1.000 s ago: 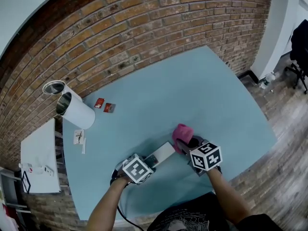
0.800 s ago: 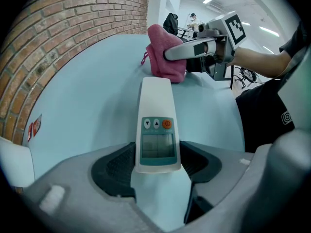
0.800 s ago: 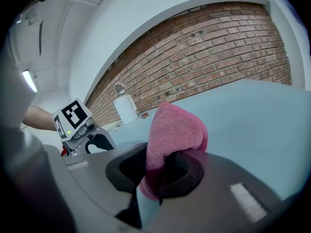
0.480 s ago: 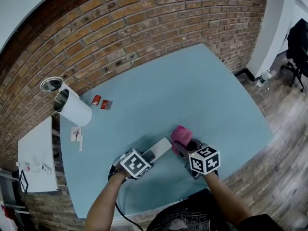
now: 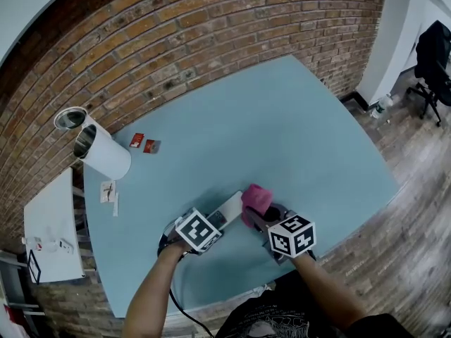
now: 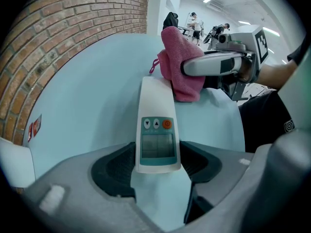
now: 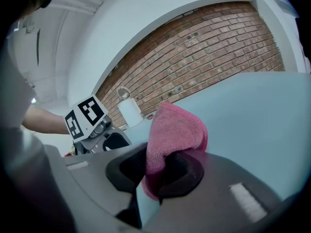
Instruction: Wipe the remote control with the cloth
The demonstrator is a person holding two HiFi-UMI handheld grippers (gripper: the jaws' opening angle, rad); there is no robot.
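The white remote control (image 5: 229, 213) lies on the light blue table (image 5: 296, 132), buttons up. Its near end sits between the pads of my left gripper (image 5: 215, 224), which is shut on it; the left gripper view shows the remote (image 6: 156, 130) running away from the left gripper (image 6: 156, 161). My right gripper (image 5: 262, 213) is shut on a bunched pink cloth (image 5: 255, 198). The cloth (image 6: 180, 64) rests against the remote's far end. In the right gripper view the cloth (image 7: 172, 135) bulges up out of the right gripper (image 7: 158, 171).
A white cylinder (image 5: 106, 157) lies at the table's left with a metal cup (image 5: 70, 118) behind it. Two small red packets (image 5: 143, 144) and a small white item (image 5: 109, 191) lie nearby. A white side table (image 5: 49, 231) stands at the left. A brick wall (image 5: 211, 34) runs behind.
My right gripper has carried the pink cloth leftward, up to the far end of the remote. The left gripper and the remote have stayed put.
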